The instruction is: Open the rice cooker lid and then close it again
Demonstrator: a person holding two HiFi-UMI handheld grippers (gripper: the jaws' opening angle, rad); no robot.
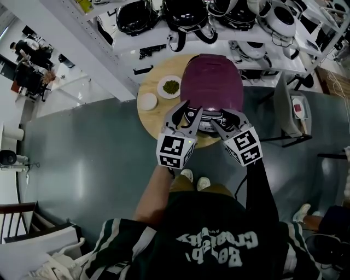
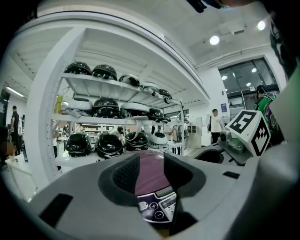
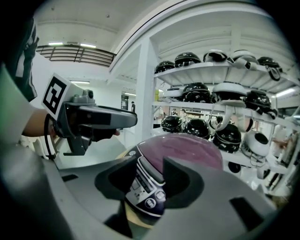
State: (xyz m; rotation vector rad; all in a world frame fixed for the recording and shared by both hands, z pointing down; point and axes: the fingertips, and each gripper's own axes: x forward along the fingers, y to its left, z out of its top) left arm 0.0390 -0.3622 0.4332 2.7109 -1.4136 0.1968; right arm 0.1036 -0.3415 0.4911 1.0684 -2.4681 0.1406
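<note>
Left tongs (image 2: 149,171): we are holding them partly open, the jaws standing apart and gripping nothing. Through the gap we are seeing only the purple lid and part of the panel beyond.
Right tongs (image 3: 147,180): we are holding these partly open too, with nothing pinched. The cooker's front is showing between the jaws, beyond them.
Both tongs together: they are sitting side by side and close to each other, both pointing at the cooker's front. In the head view their tips are overlapping its near edge, and we cannot tell whether they are touching it.
Rice cooker (image 1: 212,82): it is standing on the right part of the worktop, its rounded purple lid lying down shut.
Control panel (image 1: 206,119): it is facing us on the cooker's front, with a small display and round buttons, and is showing between the two tongs.
Worktop (image 1: 150,117): it is round and wooden, and is carrying the cooker and two small dishes.
White plate (image 1: 170,86): it is holding something green and sitting just beside the cooker on its left.
Small white dish (image 1: 147,101): it is lying near the plate, closer to the worktop's left edge.
Shelves (image 1: 136,46): they are white, standing behind the worktop and carrying black and white helmets (image 1: 186,13).
Floor (image 1: 82,153): it is grey and glossy, spreading around the worktop.
</note>
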